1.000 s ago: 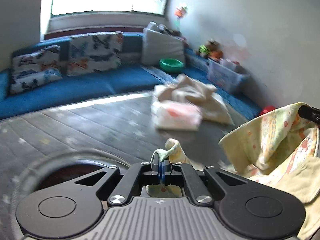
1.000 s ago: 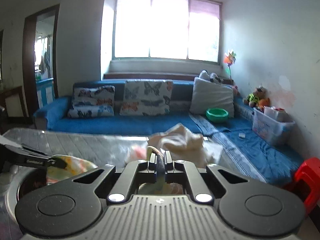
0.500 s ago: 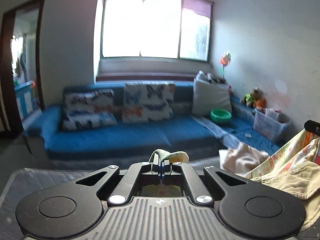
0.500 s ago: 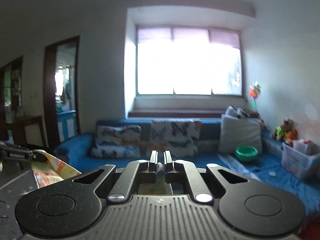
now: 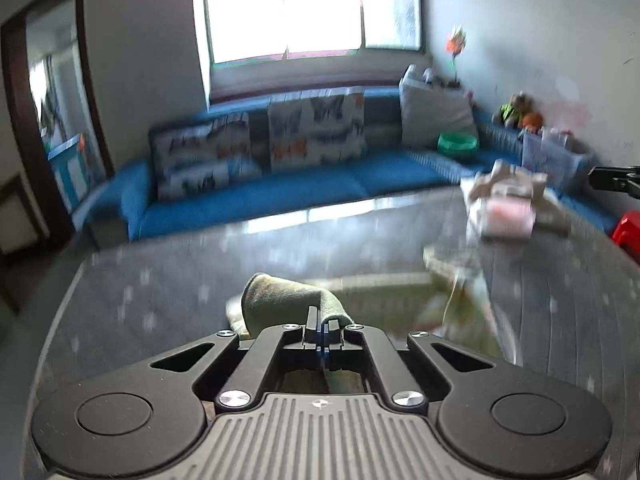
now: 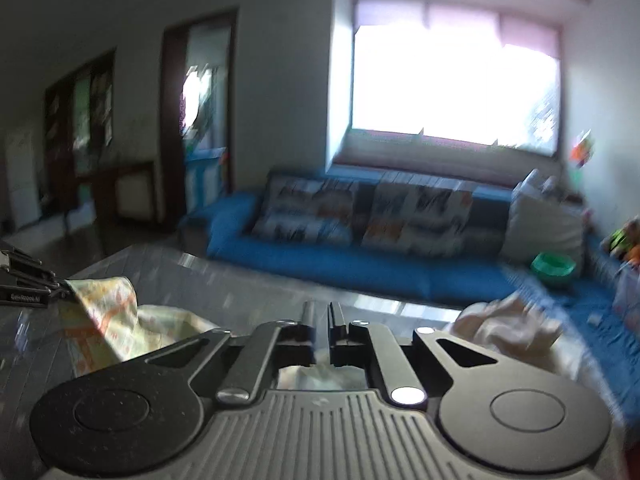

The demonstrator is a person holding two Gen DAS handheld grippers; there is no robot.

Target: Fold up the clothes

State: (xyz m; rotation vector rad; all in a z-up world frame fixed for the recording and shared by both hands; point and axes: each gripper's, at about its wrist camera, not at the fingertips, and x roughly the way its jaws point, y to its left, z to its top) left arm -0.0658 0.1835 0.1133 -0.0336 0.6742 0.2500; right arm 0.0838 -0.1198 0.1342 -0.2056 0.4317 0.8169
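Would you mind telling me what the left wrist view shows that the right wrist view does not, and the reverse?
Only the left wrist view shows the left claw shut on a fold of the yellow-green cloth, and a red stool. Only the right wrist view shows the right claw, its jaws opening with nothing visibly pressed between them, and a dark cabinet. Both share the blue sofa, green bowl, window and pile of clothes.

cloth (image 5: 288, 300) on table (image 5: 160, 280), sofa (image 5: 248, 196) behind

Blue sofa (image 5: 256, 196), green bowl (image 5: 457, 143)
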